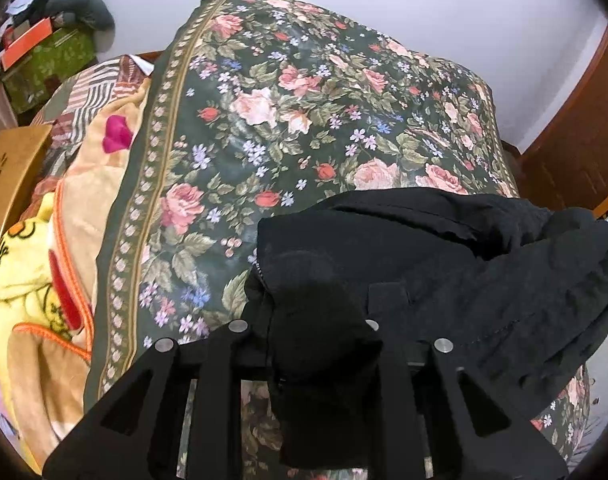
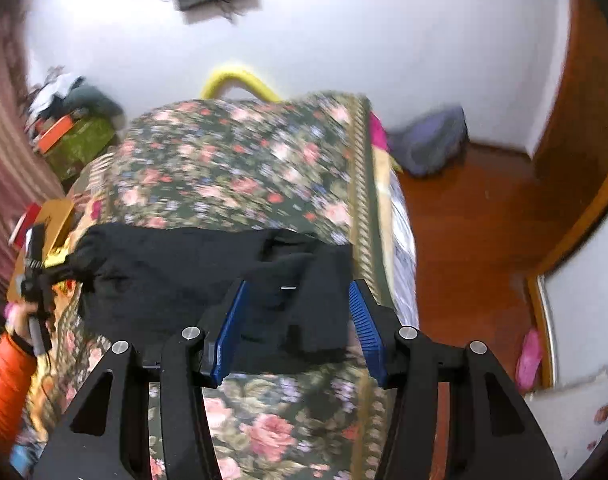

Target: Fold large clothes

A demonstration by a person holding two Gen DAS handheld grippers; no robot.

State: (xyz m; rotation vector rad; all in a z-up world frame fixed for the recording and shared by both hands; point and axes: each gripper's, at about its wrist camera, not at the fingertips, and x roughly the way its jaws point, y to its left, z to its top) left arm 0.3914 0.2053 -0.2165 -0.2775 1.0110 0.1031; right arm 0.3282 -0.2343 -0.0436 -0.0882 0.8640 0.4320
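- Lying across the lower middle of both frames, the black garment is resting on the floral bedspread.
- Clamping narrow on a bunched corner of that garment, the left claw is sitting low in the left wrist frame.
- Standing wide, the right claw is showing blue pads clear of the cloth seen between them.
- Showing at lower left of the right wrist frame is an orange sleeve.
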